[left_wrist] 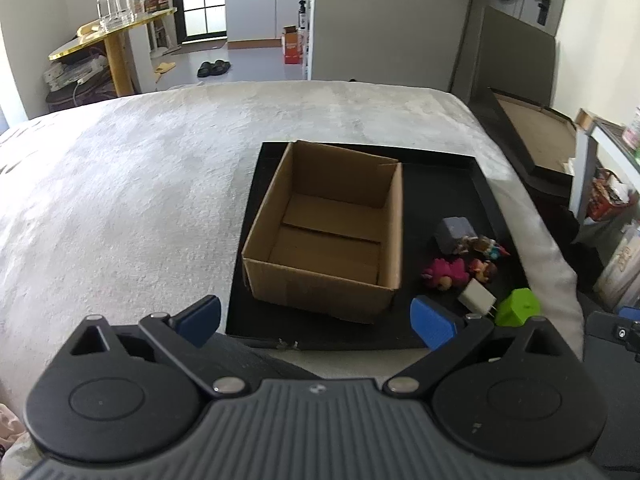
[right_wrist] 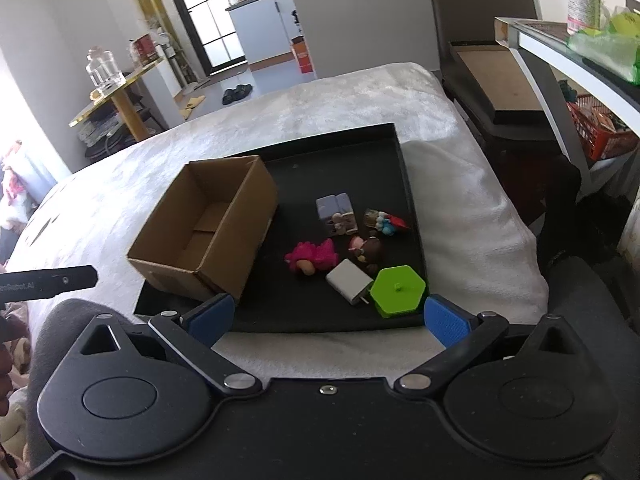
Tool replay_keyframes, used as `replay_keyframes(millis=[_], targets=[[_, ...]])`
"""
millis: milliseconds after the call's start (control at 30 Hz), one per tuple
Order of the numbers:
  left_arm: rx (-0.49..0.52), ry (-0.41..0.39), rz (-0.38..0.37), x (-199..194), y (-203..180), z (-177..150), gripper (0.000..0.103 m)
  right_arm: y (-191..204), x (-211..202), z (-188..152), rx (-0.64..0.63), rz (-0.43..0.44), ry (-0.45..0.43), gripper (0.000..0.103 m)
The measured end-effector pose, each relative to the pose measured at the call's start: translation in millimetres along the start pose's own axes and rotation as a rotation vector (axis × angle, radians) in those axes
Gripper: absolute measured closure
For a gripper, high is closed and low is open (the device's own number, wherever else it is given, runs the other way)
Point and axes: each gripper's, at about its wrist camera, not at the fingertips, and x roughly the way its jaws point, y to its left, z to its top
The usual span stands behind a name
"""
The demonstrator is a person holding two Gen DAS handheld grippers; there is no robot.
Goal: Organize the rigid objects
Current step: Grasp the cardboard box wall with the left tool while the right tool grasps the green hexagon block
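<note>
Both grippers, left and right, hold jaws wide and empty before the open brown cardboard box and what look like small toys on the black tray.

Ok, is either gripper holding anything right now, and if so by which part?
Nothing is held. The left gripper and right gripper are both open and bare, short of the cardboard box and the toys on the black tray.
</note>
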Motion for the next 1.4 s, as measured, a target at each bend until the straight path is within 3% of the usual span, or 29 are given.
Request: replay_keyframes(millis=[200,500,767,1400], targets=[[-0.017,0.004,0.034,17,11,7,0.003,-7,18,3,0.024,-0.014,0.014,0.015],[-0.019,0.025,0.091,43,21,16,0.005,-19,41,3,0.059,-0.038,0.025,0.018],[-0.021,0.040,0.148,67,28,19,0.008,-28,62,6,0.080,-0.060,0.045,0.028],[-0.068,0.046,0.215,112,55,32,0.033,-40,114,-1,0.136,-0.129,0.114,0.037]])
